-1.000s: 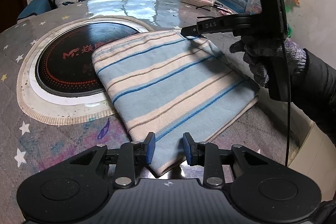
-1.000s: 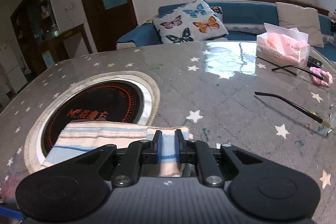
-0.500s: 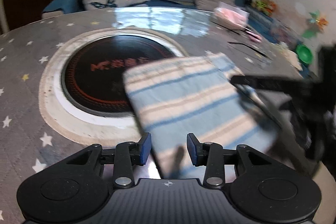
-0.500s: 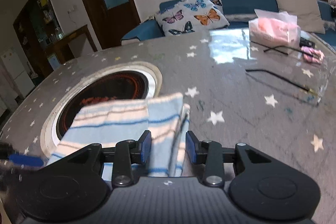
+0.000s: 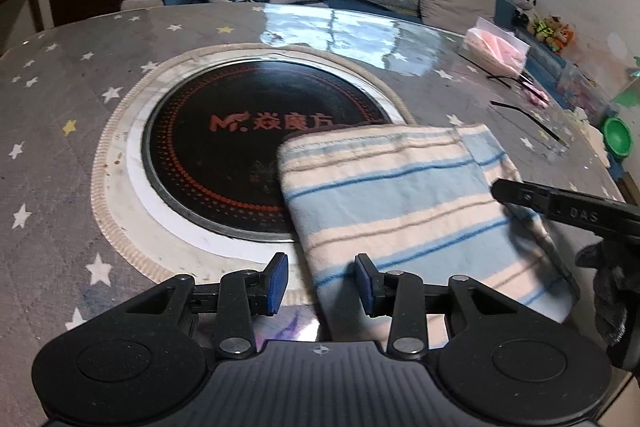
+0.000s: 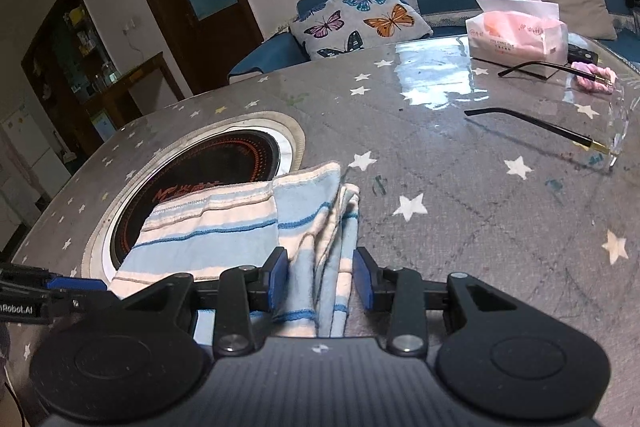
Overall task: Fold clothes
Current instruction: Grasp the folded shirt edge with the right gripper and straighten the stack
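The folded striped cloth (image 5: 404, 203) lies on the bench (image 5: 60, 155), one end over the black hotplate (image 5: 224, 147). My worry: its loose layered edge could splay if a finger drags it. My right claw (image 6: 320, 277) stands apart astride that edge, unclamped; my left claw (image 5: 321, 281) hangs apart over the near corner, both angled down.

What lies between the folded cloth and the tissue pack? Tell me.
Bare starry table, plus a black glasses arm off to the right, in the right wrist view.
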Demonstrator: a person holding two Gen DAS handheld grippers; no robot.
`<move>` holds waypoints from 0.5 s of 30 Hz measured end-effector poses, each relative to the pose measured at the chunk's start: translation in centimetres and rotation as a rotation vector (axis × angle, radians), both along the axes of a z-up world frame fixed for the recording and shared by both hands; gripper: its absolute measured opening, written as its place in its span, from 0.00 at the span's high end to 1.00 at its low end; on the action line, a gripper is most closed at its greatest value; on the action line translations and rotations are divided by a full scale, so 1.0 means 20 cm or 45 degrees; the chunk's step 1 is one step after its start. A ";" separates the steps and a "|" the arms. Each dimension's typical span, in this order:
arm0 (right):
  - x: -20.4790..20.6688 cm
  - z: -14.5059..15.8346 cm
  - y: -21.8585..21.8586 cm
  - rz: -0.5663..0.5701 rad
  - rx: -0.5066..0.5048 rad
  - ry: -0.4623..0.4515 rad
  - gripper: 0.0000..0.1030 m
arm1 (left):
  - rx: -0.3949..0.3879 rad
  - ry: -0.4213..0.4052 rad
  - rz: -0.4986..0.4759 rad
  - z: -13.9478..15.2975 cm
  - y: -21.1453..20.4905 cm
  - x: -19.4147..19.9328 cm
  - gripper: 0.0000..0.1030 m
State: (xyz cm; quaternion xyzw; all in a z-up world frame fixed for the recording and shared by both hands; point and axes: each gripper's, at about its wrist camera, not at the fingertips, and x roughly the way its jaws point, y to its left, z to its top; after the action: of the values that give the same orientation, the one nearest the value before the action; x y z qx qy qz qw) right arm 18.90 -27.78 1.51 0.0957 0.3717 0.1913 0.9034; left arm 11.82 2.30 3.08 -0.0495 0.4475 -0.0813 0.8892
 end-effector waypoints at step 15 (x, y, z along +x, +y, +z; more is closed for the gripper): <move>-0.02 0.01 0.01 -0.003 -0.031 -0.014 0.64 | -0.010 -0.018 0.014 0.03 0.01 -0.01 0.61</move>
State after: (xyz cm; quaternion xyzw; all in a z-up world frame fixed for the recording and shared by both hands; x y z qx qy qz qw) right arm 18.44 -27.52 1.62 0.0841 0.3689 0.1861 0.9068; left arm 11.61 2.58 3.62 -0.0549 0.4406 -0.0786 0.8926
